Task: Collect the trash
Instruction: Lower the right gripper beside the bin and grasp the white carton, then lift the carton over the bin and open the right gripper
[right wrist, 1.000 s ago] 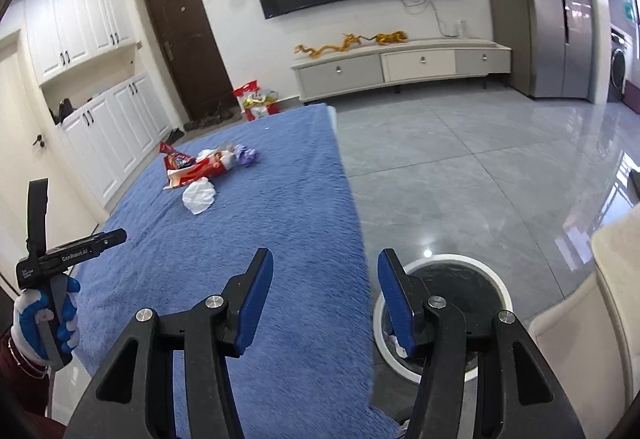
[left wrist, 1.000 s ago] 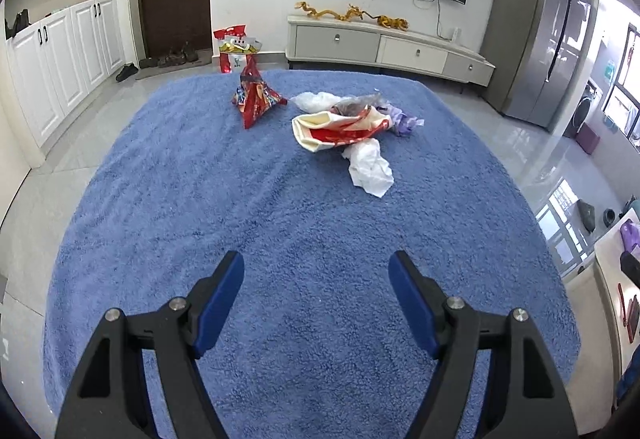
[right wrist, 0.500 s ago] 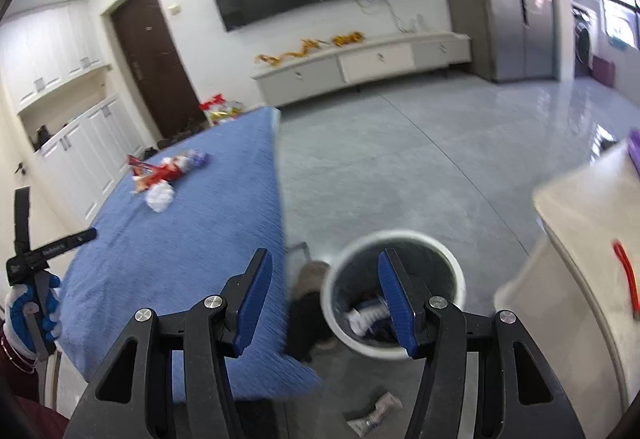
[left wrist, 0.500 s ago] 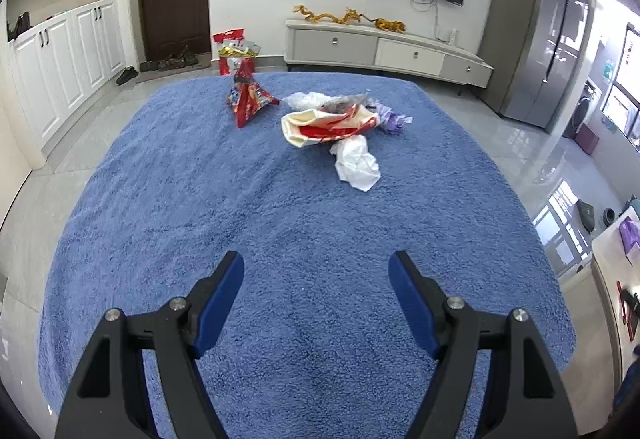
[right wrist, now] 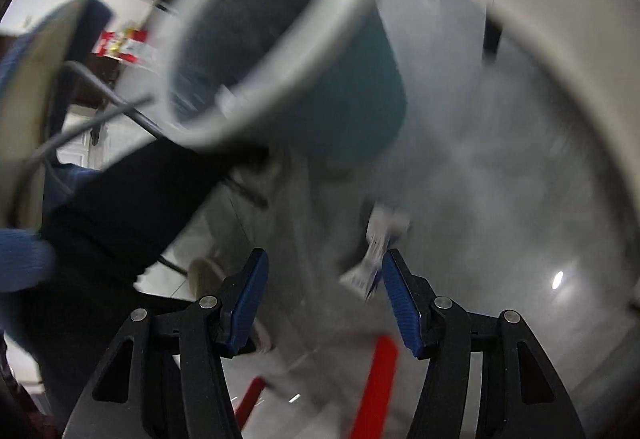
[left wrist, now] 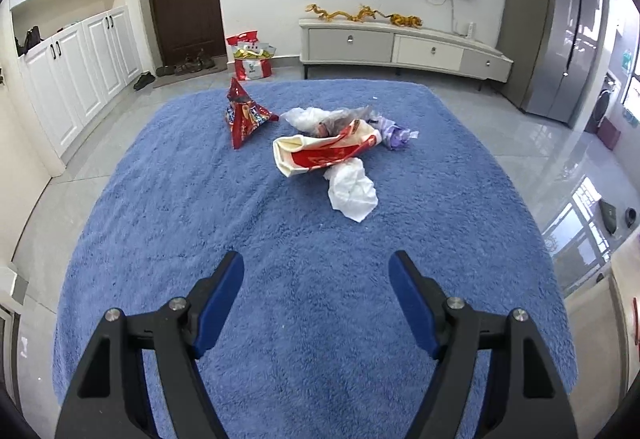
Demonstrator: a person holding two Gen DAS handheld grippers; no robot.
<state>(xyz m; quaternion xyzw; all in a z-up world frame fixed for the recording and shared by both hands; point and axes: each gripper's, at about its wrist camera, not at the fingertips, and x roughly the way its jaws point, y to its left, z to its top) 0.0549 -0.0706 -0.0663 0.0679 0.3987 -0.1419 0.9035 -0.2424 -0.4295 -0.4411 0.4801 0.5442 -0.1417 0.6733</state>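
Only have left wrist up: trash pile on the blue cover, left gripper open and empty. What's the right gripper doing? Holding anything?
Observer: No. The right gripper is open with nothing between its fingers. Its view is motion-blurred.
Operator: Bin in sight?
Observer: Yes. The bin, with a white rim and a teal wall, fills the upper middle of the right wrist view.
Operator: Anything loose near it?
Observer: A white-and-blue wrapper appears to lie on the grey floor outside the bin, just ahead of the right-hand fingertip.
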